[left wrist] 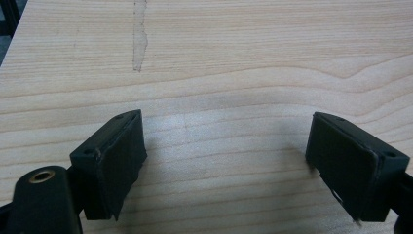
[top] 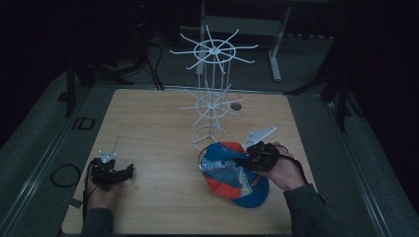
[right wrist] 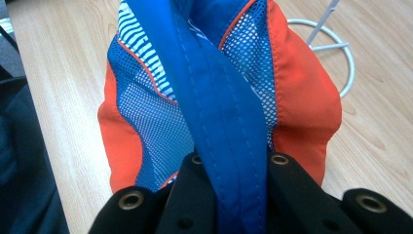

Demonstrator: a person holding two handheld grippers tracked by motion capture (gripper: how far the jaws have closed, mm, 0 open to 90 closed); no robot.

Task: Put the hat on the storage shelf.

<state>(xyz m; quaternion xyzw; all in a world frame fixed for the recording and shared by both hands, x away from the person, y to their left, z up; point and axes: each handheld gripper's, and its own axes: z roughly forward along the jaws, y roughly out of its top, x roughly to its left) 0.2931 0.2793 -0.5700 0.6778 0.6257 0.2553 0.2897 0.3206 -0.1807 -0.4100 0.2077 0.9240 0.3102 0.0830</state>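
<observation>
While my right gripper (top: 245,159) lay over the cap (top: 232,175) near the table's front right, its jaws were pinched tight on a fold of the cap's blue band (right wrist: 221,117) — in the right gripper view that band ran straight up between the two black jaws with no gap on either side. Around the band I could see orange panels (right wrist: 304,97), white mesh over blue, and a patch of blue-and-white stripes. The cap sat on the wooden table (top: 158,123), crumpled, its blue brim toward me in the high view, just in front of the ring base (top: 210,138) of a white wire display stand (top: 213,81); whether cap and base touched I could not tell. The stand rose upright behind the cap with two tiers of spokes, the upper tier wider than the lower. My left gripper (top: 129,171) rested well apart from all this, near the table's front left, held low over bare wood. Its jaws stood wide open and held nothing — the left gripper view showed one pad (left wrist: 117,161) and its partner far across from it, with plain wood grain between them and a pale streak (left wrist: 139,34) on the board farther off.
</observation>
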